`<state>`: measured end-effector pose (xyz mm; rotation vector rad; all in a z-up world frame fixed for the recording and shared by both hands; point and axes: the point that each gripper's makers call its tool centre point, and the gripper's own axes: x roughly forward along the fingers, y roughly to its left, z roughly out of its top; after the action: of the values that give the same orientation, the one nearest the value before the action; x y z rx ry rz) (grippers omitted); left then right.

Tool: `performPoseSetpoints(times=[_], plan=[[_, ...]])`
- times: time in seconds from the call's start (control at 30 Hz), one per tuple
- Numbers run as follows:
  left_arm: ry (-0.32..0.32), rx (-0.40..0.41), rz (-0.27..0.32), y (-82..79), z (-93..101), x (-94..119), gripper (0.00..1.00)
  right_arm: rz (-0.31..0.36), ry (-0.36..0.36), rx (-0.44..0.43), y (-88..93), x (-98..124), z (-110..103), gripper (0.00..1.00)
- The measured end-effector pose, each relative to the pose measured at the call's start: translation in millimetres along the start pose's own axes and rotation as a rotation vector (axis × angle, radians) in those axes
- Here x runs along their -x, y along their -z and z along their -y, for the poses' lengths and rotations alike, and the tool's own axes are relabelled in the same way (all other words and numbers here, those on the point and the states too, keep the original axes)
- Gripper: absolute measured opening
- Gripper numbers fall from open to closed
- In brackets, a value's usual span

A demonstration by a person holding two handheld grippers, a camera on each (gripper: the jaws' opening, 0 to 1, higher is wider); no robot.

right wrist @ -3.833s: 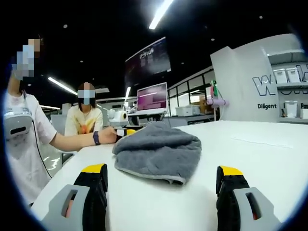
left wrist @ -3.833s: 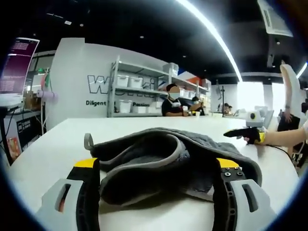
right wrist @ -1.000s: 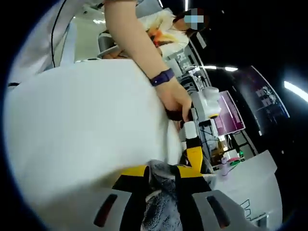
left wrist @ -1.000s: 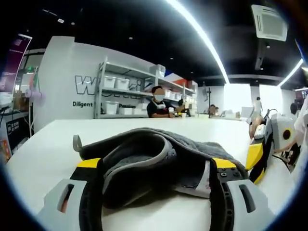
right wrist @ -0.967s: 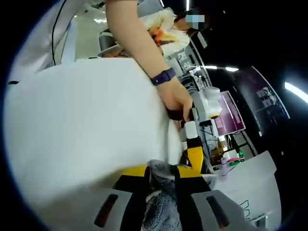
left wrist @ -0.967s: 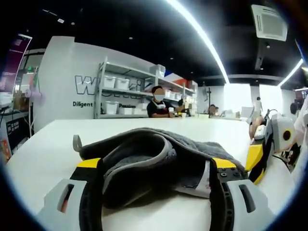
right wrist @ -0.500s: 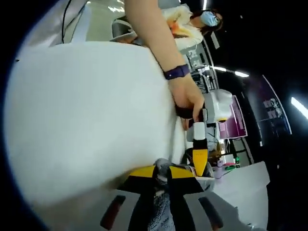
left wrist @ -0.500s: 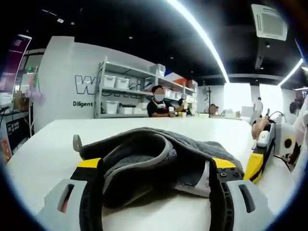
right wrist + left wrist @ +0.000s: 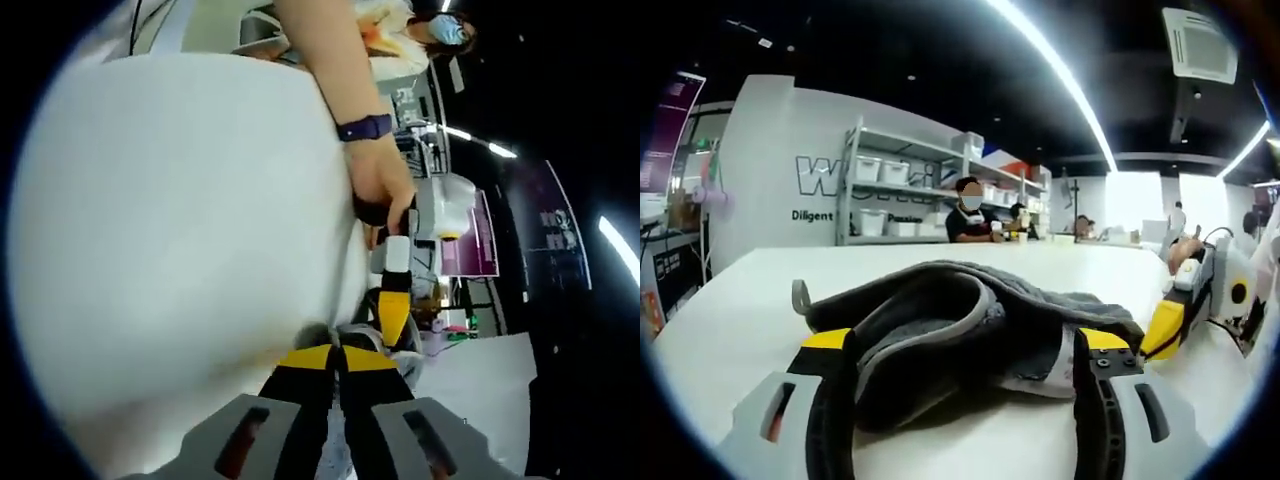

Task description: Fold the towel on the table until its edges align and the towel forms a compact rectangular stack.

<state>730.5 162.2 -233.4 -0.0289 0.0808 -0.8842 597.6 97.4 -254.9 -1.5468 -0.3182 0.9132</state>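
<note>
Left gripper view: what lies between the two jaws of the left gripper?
In the left gripper view, the crumpled grey towel lies on the white table between the open jaws of the left gripper; its thick rolled edge bulges up there.

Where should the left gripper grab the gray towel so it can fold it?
Probably the thick rolled hem of the towel, straight ahead between the open left gripper fingers. That edge curls up off the table, so the fingers could likely pinch it from the near side.
</note>
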Motion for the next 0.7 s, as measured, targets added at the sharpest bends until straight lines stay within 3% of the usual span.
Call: performPoseSetpoints(times=[0.7], plan=[[-0.001,-0.004,-0.006,1.9,0.2,0,0.87,-0.13,0.155,-0.171,59.5,27,43,0.0]])
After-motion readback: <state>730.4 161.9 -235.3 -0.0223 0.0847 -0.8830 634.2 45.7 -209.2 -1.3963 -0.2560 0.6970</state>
